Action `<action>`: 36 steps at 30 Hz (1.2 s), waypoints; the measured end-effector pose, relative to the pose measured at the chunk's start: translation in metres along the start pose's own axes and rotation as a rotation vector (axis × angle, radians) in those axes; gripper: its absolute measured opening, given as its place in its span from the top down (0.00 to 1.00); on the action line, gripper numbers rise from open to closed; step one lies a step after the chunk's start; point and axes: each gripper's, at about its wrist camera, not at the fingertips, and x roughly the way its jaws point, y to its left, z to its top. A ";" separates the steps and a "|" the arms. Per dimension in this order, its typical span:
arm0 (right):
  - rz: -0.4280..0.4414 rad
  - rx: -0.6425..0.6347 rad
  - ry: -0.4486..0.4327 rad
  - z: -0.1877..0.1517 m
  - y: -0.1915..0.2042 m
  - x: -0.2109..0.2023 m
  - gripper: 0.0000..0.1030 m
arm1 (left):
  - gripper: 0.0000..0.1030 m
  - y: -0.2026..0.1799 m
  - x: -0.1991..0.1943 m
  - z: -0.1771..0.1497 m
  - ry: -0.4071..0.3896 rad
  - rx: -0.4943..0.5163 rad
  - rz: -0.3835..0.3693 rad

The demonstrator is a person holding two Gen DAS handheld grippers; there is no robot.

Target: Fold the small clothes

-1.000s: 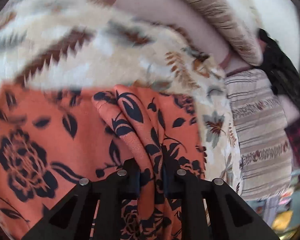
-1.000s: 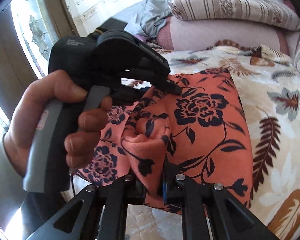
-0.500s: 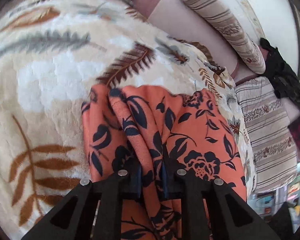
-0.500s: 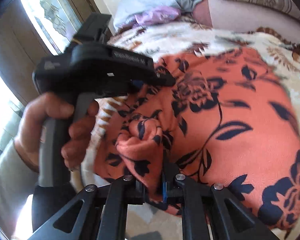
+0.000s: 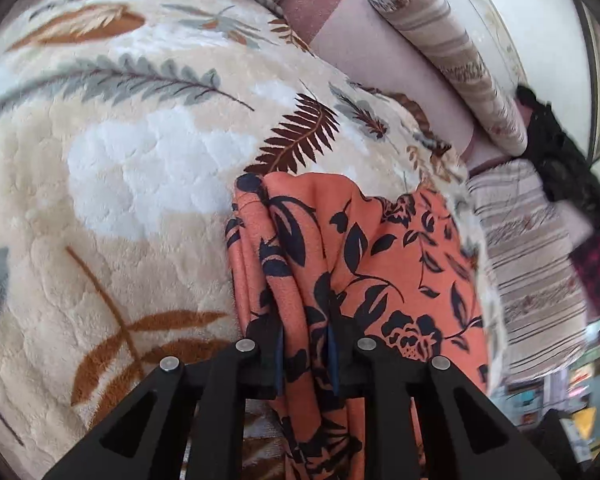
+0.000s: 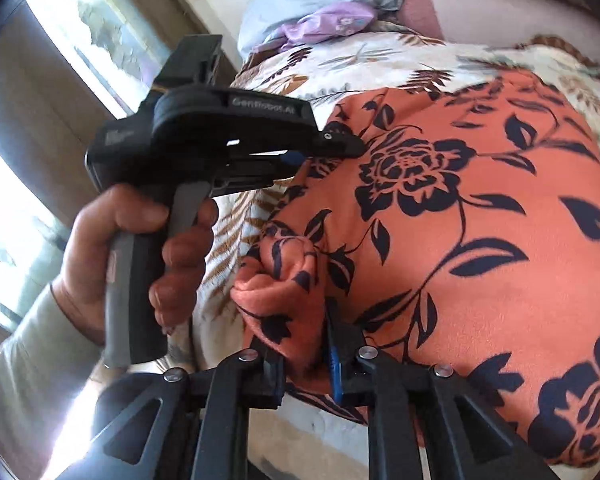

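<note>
Across cream leaf-patterned plush bed blanket [image 5: 112, 184]: orange black-flowered cloth [image 6: 480, 220] bunched between left tongs [image 5: 304, 354] and right tongs [image 6: 304, 360], jaws just easing apart. Risk: premature slip, crooked fold.

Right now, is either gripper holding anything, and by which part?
Both hold the orange floral garment: the left gripper and the right gripper each have a bunched fold of its edge between their jaws, which just eased slightly.

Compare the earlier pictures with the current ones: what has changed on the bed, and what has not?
Both grippers, left gripper and right gripper, carried the orange cloth across the blanket, folding it narrower. Their jaws have just been opening slightly, with cloth bunched between both pairs of fingers. Unchanged: the pillows and the grip points.
</note>
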 end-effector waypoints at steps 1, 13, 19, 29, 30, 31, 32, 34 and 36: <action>0.002 0.004 0.003 0.001 0.000 0.000 0.81 | 0.80 -0.004 0.001 0.001 0.001 0.015 0.018; 0.171 -0.023 -0.086 -0.036 0.018 -0.042 0.22 | 0.80 -0.024 -0.062 -0.026 -0.159 0.055 0.178; 0.214 0.185 -0.172 -0.049 -0.034 -0.097 0.22 | 0.83 -0.032 -0.057 -0.091 0.027 -0.001 0.223; 0.252 0.440 -0.248 -0.085 -0.119 -0.154 0.21 | 0.87 -0.051 -0.094 -0.100 -0.083 -0.029 0.212; 0.254 0.469 -0.249 -0.085 -0.128 -0.152 0.21 | 0.87 -0.058 -0.097 -0.102 -0.101 -0.009 0.193; 0.260 0.497 -0.250 -0.087 -0.135 -0.152 0.21 | 0.87 -0.066 -0.100 -0.104 -0.124 0.016 0.179; 0.274 0.521 -0.246 -0.088 -0.142 -0.150 0.21 | 0.87 -0.073 -0.098 -0.107 -0.138 0.042 0.177; 0.310 0.571 -0.227 -0.087 -0.153 -0.145 0.21 | 0.85 -0.074 -0.084 -0.110 -0.107 0.057 0.211; 0.353 0.629 -0.216 -0.090 -0.159 -0.140 0.21 | 0.85 -0.067 -0.063 -0.115 -0.057 0.037 0.262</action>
